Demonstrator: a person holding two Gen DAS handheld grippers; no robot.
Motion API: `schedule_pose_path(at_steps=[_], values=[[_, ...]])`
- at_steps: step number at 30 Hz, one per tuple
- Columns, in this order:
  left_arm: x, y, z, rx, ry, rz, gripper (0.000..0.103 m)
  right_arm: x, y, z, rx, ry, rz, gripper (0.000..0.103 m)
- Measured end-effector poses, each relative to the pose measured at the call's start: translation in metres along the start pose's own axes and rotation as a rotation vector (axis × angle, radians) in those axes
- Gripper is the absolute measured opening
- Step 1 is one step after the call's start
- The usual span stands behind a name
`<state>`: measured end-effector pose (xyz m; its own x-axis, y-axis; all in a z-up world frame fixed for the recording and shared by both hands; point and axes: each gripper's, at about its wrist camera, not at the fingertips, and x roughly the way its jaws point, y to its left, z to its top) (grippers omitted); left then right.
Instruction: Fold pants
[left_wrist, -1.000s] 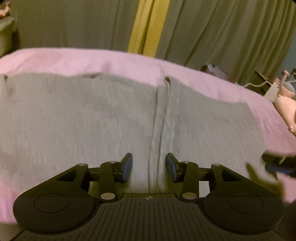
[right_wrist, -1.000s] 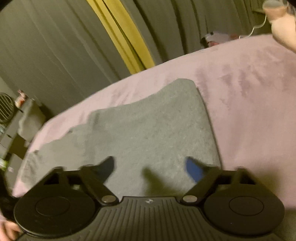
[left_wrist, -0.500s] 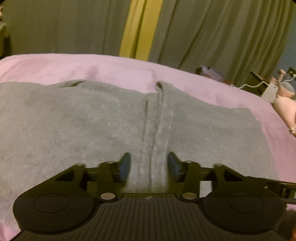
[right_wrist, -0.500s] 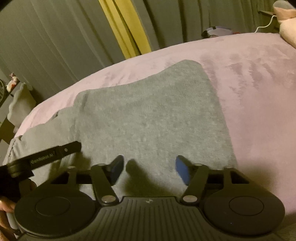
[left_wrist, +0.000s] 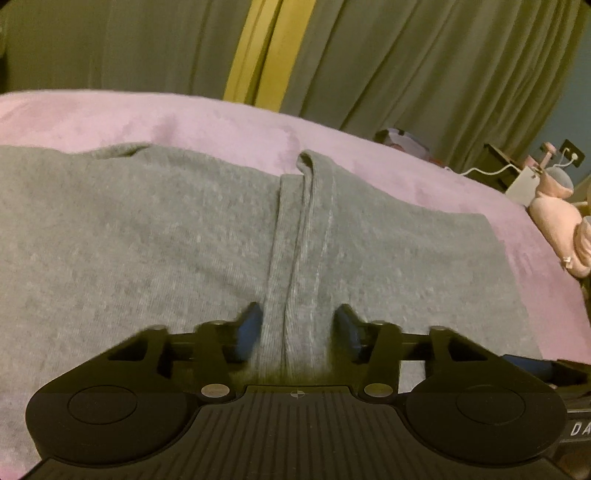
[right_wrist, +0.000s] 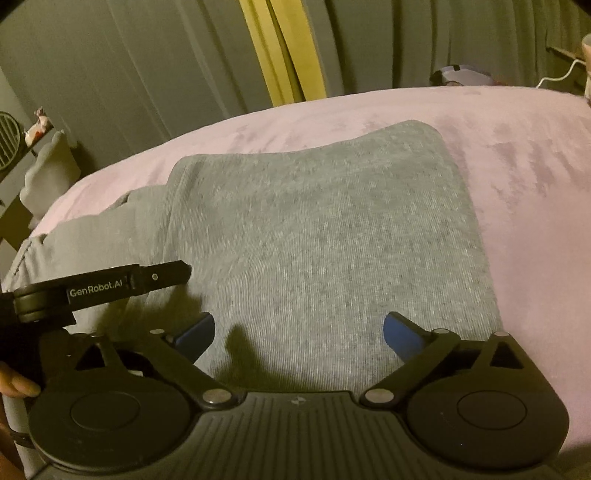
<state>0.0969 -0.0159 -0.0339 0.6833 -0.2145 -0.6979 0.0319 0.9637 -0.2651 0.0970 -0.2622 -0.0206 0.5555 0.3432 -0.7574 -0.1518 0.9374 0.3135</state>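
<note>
Grey sweatpants (left_wrist: 155, 251) flat on the pink bedspread (left_wrist: 207, 122), partly folded; both my grippers spread and holding nothing.

Left gripper (left_wrist: 295, 325) hovers low with jaws apart either side of a raised ridge of cloth (left_wrist: 301, 236) that runs straight away from me to the far edge; no cloth pinched. Right gripper (right_wrist: 298, 334) is wide open above the smooth end panel (right_wrist: 332, 236), whose squared edge lies toward my right on the bedspread (right_wrist: 517, 155). Judging by the doubled layer and the ridge, one fold looks done; the bundle toward the left in the right wrist view (right_wrist: 96, 236) looks loose, so at least one more fold and a tidy-up remain. Long axis, as I read it, runs left to right across the bed, the ridge crossing it. Which end is the waistband I cannot tell.
</note>
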Motion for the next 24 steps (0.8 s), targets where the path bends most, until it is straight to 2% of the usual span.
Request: schedule_pose_path(at_steps=[4, 9, 14, 18, 21, 24], values=[[-0.006, 0.001, -0.002, 0.008, -0.034, -0.015, 0.021, -0.006, -0.007, 0.000, 0.060, -0.038, -0.006, 0.098], [-0.022, 0.009, 0.002, -0.047, -0.086, -0.077, 0.017, -0.016, -0.016, -0.001, 0.124, -0.101, -0.010, 0.098], [-0.042, 0.008, 0.005, -0.041, -0.137, -0.104, 0.017, -0.018, -0.019, 0.000, 0.137, -0.112, -0.005, 0.098], [-0.052, 0.014, 0.007, -0.056, -0.151, -0.091, 0.017, -0.020, -0.021, 0.000, 0.135, -0.124, -0.002, 0.098], [-0.051, 0.026, 0.009, -0.130, -0.131, -0.081, 0.016, -0.020, -0.020, 0.000, 0.133, -0.128, 0.003, 0.098], [-0.047, 0.033, 0.011, -0.151, -0.110, -0.030, 0.016, -0.018, -0.019, 0.001, 0.115, -0.130, 0.004, 0.098]])
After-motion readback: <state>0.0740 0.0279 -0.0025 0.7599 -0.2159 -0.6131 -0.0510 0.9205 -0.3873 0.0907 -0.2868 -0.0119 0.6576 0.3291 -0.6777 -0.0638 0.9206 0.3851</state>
